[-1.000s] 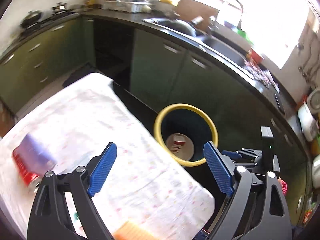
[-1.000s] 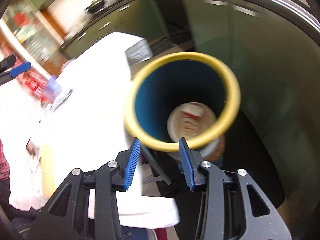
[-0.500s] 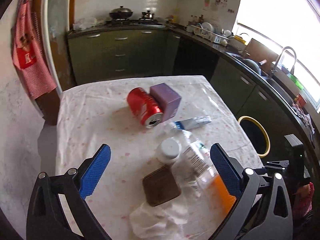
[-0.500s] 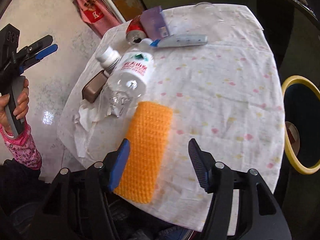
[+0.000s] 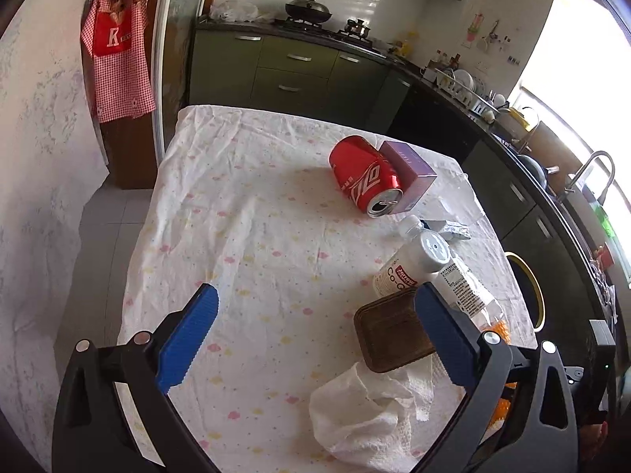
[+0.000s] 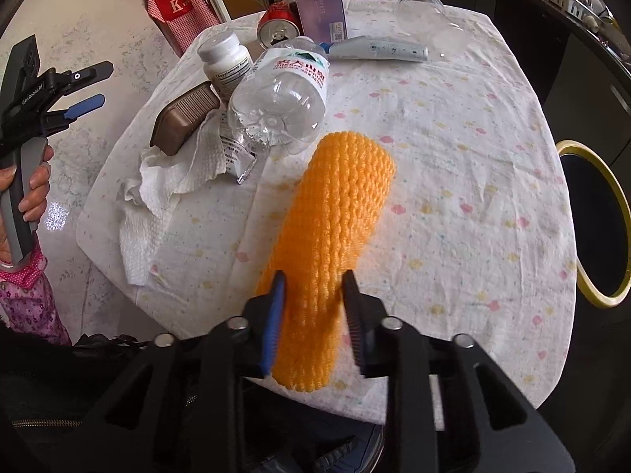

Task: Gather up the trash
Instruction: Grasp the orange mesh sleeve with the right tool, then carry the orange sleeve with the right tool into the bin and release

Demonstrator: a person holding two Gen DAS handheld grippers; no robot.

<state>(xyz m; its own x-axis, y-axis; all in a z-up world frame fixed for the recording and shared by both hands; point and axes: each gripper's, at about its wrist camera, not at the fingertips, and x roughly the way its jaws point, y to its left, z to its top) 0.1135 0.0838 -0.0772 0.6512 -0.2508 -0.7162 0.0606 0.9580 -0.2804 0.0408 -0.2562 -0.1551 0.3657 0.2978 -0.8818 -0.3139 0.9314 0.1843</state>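
The right gripper had just been closing, and its two blue pads were pressed against the near end of the orange foam net, one on each side, so it was clamped on it. The net lay long on the tablecloth, pointing away from the gripper toward the middle of the table.

Just beyond its far end lay a clear plastic bottle on its side. A white pill bottle leaned beside it, and a brown wallet rested on a crumpled paper towel at the left edge of the table. Farther away were a red can on its side, touching a purple box, a toothpaste tube, and a clear plastic cup.

The yellow-rimmed bin stood on the floor to the right of the table, well apart from the net.

The left gripper was wide open, with nothing between its pads. It hung above the near part of the tablecloth, and its right pad was in front of the wallet. In the right wrist view a hand held this gripper off the left side of the table.
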